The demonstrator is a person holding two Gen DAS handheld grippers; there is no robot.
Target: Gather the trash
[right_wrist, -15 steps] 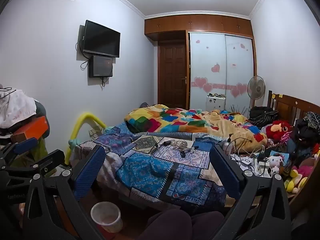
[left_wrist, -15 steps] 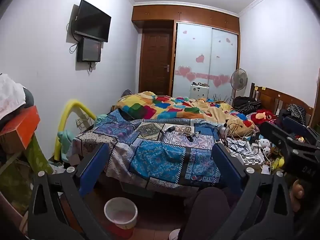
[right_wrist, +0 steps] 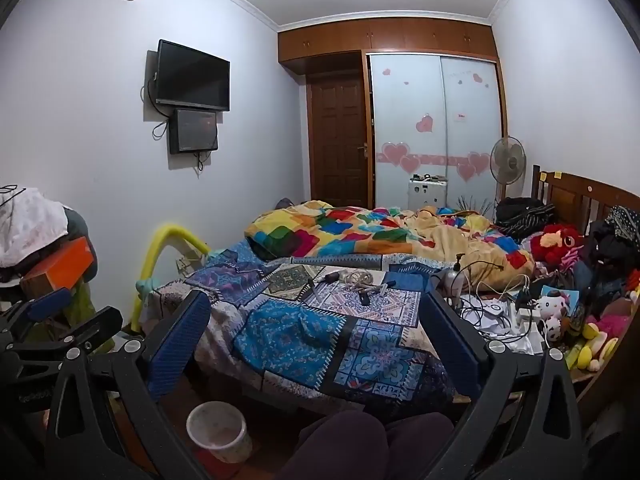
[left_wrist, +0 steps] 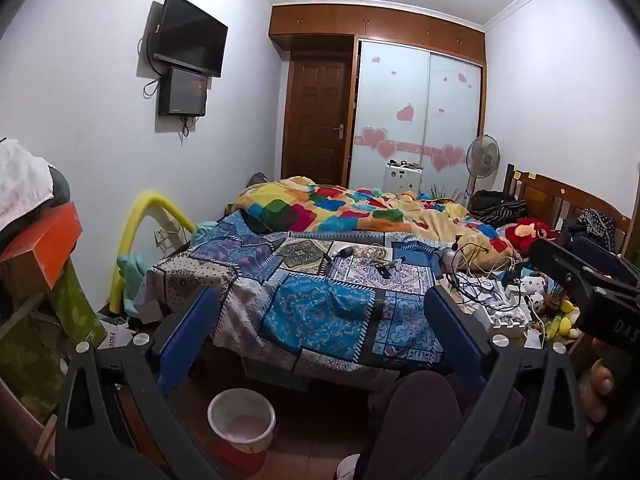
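Note:
A white plastic bin [left_wrist: 243, 442] [right_wrist: 229, 449] stands on the floor in front of the bed, below and between the fingers. Small items and cables [left_wrist: 376, 258] [right_wrist: 362, 284] lie scattered on the blue patchwork bedspread [left_wrist: 320, 312] [right_wrist: 292, 336]. Crumpled white papers and chargers [right_wrist: 504, 316] sit at the bed's right side. My left gripper [left_wrist: 320, 298] is open and empty, held well back from the bed. My right gripper [right_wrist: 314, 298] is open and empty too. Each gripper shows at the edge of the other's view.
A person's knees [left_wrist: 416, 412] [right_wrist: 344, 440] sit low in front. At left, an orange box [left_wrist: 44, 240] rests on a cluttered pile. Plush toys [right_wrist: 556, 244] crowd the wooden headboard [right_wrist: 580, 196]. A fan [right_wrist: 507, 162], wardrobe and door stand at the back.

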